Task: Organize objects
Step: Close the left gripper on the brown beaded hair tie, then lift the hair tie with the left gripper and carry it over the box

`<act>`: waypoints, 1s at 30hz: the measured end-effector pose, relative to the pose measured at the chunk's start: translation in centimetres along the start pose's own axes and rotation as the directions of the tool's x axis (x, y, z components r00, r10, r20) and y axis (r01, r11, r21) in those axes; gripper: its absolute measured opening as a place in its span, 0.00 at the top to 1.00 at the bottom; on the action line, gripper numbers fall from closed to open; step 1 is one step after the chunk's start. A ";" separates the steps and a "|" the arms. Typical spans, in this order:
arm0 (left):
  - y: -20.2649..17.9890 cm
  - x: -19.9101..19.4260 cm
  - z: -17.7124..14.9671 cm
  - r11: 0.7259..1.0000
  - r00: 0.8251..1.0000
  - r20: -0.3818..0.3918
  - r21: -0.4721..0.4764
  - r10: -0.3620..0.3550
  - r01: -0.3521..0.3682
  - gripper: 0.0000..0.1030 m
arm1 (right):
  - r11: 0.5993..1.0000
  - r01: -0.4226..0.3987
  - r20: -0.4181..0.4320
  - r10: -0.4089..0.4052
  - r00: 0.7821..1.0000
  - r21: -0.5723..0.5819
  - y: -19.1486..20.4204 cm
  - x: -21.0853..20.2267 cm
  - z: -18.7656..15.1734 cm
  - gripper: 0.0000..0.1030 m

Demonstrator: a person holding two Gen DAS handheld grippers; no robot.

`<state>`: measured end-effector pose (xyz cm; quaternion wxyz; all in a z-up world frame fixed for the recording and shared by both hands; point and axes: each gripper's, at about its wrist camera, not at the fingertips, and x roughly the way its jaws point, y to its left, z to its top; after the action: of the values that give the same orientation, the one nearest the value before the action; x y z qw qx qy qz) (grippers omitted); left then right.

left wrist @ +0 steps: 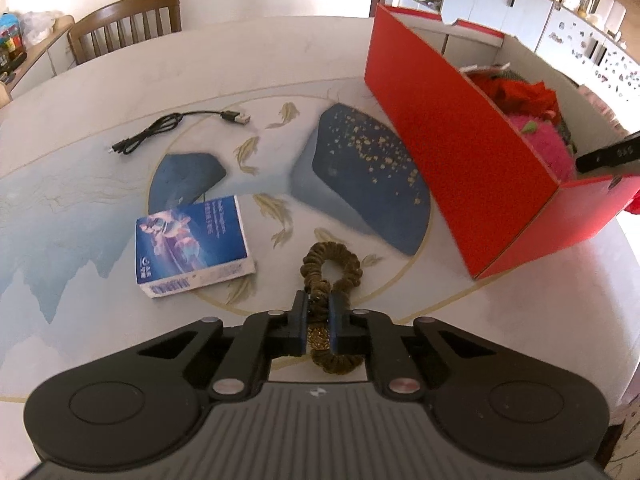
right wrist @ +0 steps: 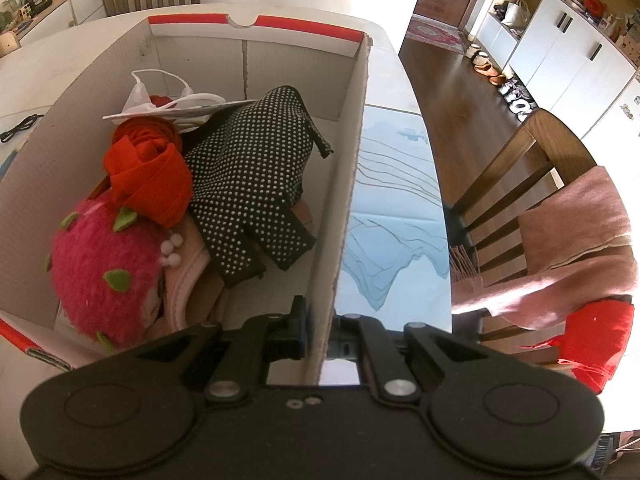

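My left gripper (left wrist: pixel 319 312) is shut on a brown scrunchie hair tie (left wrist: pixel 332 264) with a gold bead, held just above the table. A blue tissue pack (left wrist: pixel 192 246) lies to its left, and a black USB cable (left wrist: pixel 176 128) lies farther back. The red cardboard box (left wrist: pixel 452 136) stands to the right. My right gripper (right wrist: pixel 320 320) is shut on the box's right wall (right wrist: pixel 348 184). Inside the box are a pink strawberry plush (right wrist: pixel 100 268), a red cloth (right wrist: pixel 152 176), a black dotted glove (right wrist: pixel 256 176) and a white plastic bag (right wrist: pixel 160 100).
The table (left wrist: pixel 80 200) has a printed blue mountain and fish pattern. A wooden chair (left wrist: pixel 128 28) stands at the far side. Another chair (right wrist: pixel 520 184) with a pink cloth (right wrist: pixel 568 248) stands right of the table. White cabinets (right wrist: pixel 560 52) line the far wall.
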<state>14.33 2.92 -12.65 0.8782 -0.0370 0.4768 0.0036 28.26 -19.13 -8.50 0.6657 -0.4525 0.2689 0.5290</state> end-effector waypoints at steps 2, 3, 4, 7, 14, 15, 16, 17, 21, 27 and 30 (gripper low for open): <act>0.0 -0.1 0.2 1.000 1.000 0.004 -0.007 -0.011 0.011 0.92 | 1.000 -0.001 0.000 0.001 1.000 -0.001 0.0 0.0 0.0 0.95; 0.0 -0.2 0.3 1.000 1.000 0.007 -0.012 -0.016 0.016 0.92 | 1.000 -0.001 0.001 0.001 1.000 -0.001 0.0 0.0 -0.1 0.95; -0.1 -0.3 0.4 1.000 1.000 0.009 -0.016 -0.022 0.022 0.93 | 1.000 -0.002 0.001 0.002 1.000 -0.001 0.0 -0.1 -0.1 0.95; 0.1 -0.9 0.9 0.998 0.999 0.029 -0.039 -0.046 0.047 0.93 | 1.000 -0.002 0.002 0.002 1.000 -0.001 0.0 -0.1 -0.1 0.95; 0.2 -3.2 2.9 0.990 0.989 0.087 -0.070 -0.116 0.122 0.93 | 1.000 -0.004 0.002 0.004 1.000 -0.001 0.0 -0.1 -0.1 0.95; 0.1 -3.6 3.3 0.989 0.988 0.098 -0.069 -0.123 0.130 0.93 | 1.000 -0.005 0.002 0.005 1.000 -0.001 0.0 -0.1 -0.1 0.95; 0.0 -4.0 3.6 0.988 0.985 0.107 -0.066 -0.132 0.140 0.93 | 1.000 -0.006 0.002 0.006 1.000 -0.002 0.0 0.0 -0.1 0.95; -0.1 -4.3 4.0 0.987 0.983 0.116 -0.064 -0.139 0.147 0.93 | 1.000 -0.006 0.003 0.006 1.000 -0.001 0.0 -0.1 -0.1 0.95; -0.6 -5.4 5.3 0.983 0.975 0.149 -0.056 -0.165 0.175 0.93 | 1.000 -0.009 0.004 0.009 1.000 -0.002 0.2 -0.1 -0.1 0.95; -1.4 -6.5 7.8 0.980 0.962 0.195 -0.013 -0.193 0.199 0.93 | 1.000 -0.015 0.006 0.015 1.000 0.002 0.2 -0.1 -0.1 0.95; -2.0 -6.8 9.2 0.977 0.954 0.216 0.008 -0.208 0.211 0.93 | 1.000 -0.018 0.007 0.018 1.000 0.001 0.3 -0.2 -0.1 0.95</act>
<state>18.39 1.74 -1.90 0.9198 -0.0933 0.3722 -0.0818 27.97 -19.29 -8.48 0.6622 -0.4480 0.2709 0.5361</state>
